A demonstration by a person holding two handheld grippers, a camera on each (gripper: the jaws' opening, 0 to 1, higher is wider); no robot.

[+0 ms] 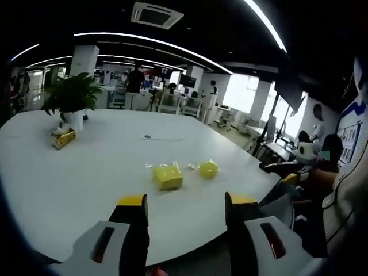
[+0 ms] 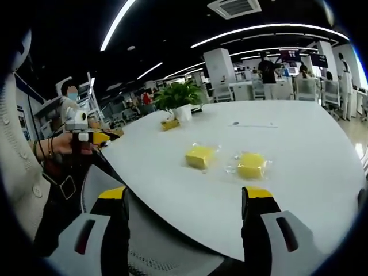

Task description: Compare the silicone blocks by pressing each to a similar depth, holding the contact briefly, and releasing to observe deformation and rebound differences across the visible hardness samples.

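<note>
Two yellow silicone blocks in clear wrappers lie on the white table point(image 1: 86, 172). In the left gripper view a squarish block point(image 1: 168, 176) lies left of a rounder one point(image 1: 208, 169). In the right gripper view the pair sits side by side, one block point(image 2: 199, 156) on the left and the other point(image 2: 251, 165) on the right. My left gripper point(image 1: 185, 210) hangs at the table's near edge, open and holding nothing, well short of the blocks. My right gripper point(image 2: 187, 198) is open too, back from the table edge. Each gripper also shows in the other's view, the right gripper point(image 1: 291, 179) and the left gripper point(image 2: 95, 137), held in a hand.
A potted plant point(image 1: 72, 95) and a small yellow packet point(image 1: 63, 138) stand at the far side of the table. A pale chair point(image 2: 149, 250) sits below the table edge. Desks, chairs and several people fill the office behind.
</note>
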